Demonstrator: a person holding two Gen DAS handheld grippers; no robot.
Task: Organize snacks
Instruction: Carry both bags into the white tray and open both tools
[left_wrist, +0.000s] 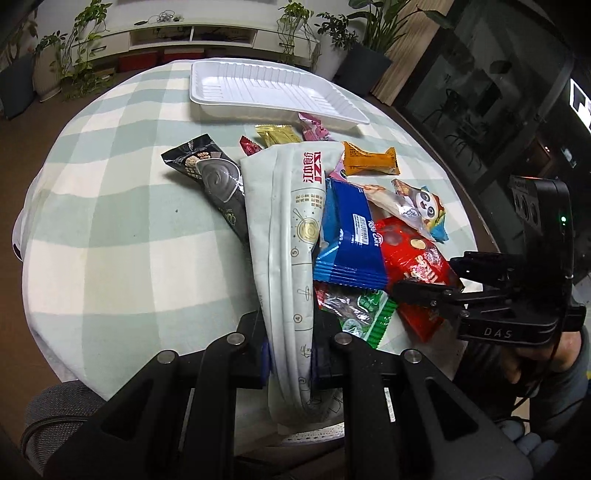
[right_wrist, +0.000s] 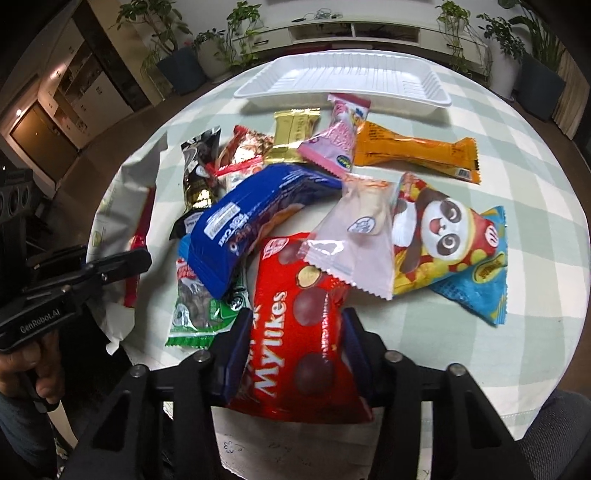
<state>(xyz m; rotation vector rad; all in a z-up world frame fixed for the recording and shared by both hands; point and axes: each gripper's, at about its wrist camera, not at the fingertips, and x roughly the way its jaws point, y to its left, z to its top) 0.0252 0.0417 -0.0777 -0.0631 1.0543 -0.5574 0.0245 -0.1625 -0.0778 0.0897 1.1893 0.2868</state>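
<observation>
Snacks lie heaped on the green-and-white checked tablecloth (right_wrist: 517, 122), spilling toward its near edge, with bare cloth to either side of the heap and a ribbed white plastic tray (left_wrist: 258, 88) just behind it at the far edge. The left gripper (left_wrist: 288, 354) is clamped tight on a long, creased white pouch (left_wrist: 291, 221) beside a crinkly black sachet (left_wrist: 210, 177). The right gripper (right_wrist: 291, 350) has its jaws part-open around the glossy red Mylikes bag (right_wrist: 295, 306); whether the pads press it, I cannot tell. A blue packet (right_wrist: 251, 218), a translucent pink wrapper (right_wrist: 351, 240) and a panda packet (right_wrist: 443, 240) overlap above it.
</observation>
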